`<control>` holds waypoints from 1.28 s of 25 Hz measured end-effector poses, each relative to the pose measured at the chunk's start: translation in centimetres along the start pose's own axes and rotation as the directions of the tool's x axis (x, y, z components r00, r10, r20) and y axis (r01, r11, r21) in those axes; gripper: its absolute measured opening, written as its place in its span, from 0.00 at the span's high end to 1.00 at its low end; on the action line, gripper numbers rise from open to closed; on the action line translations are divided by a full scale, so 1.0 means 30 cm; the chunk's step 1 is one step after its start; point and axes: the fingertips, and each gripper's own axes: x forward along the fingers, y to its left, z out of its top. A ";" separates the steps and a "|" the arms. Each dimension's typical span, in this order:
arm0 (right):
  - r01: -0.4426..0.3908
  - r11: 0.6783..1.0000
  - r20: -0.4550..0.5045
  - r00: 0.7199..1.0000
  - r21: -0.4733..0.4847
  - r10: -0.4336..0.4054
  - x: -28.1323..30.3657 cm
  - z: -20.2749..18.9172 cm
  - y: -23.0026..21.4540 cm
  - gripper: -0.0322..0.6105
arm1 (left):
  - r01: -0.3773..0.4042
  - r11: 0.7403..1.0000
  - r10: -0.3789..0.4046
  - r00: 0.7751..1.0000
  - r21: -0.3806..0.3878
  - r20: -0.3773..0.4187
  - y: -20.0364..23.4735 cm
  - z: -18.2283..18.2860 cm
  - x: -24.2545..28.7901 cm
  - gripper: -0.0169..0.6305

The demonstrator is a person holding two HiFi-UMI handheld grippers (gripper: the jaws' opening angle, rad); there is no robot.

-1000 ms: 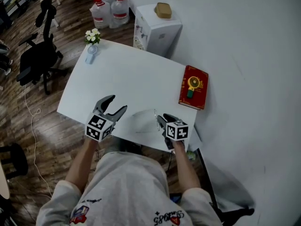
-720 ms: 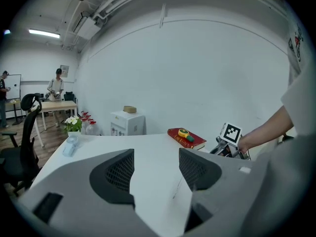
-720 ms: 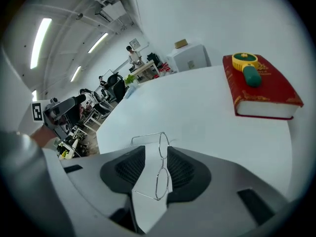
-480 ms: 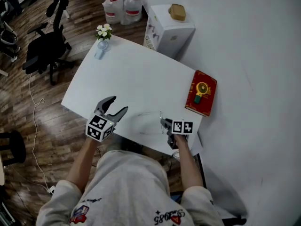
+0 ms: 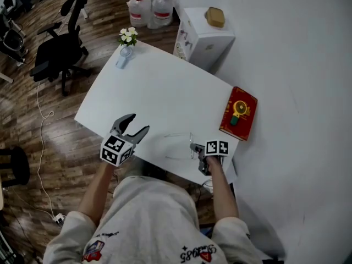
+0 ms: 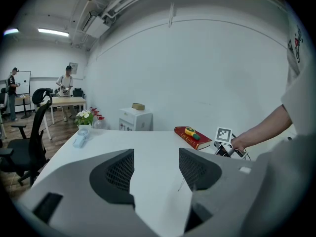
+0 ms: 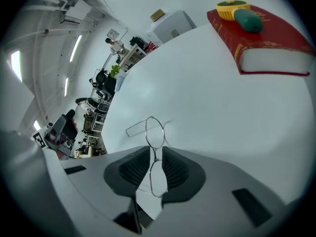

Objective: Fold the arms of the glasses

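Glasses (image 7: 154,131) of thin wire look light and bendable; the right gripper (image 7: 156,154), jaws just closing, pinches the rim by the bridge, the left gripper (image 6: 156,157) gapes empty.

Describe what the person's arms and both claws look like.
The left claw and right claw have grey bodies with dark grey meshed pads. Each carries a white cube of black square markers. The person wears a light grey short-sleeved shirt with small prints. The right claw's jaws have just been closing, with the glasses between them.
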 end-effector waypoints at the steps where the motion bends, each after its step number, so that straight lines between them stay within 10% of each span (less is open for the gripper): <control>1: -0.002 1.000 -0.003 1.000 0.003 0.002 0.002 -0.002 0.000 0.83 | 0.000 1.000 0.000 1.000 0.000 -0.002 -0.002 -0.003 0.001 0.54; 32: 0.043 0.985 0.125 0.992 -0.166 -0.022 -0.244 0.175 0.170 0.92 | 0.089 0.995 -0.088 0.996 -0.045 0.008 -0.115 -0.030 0.042 0.54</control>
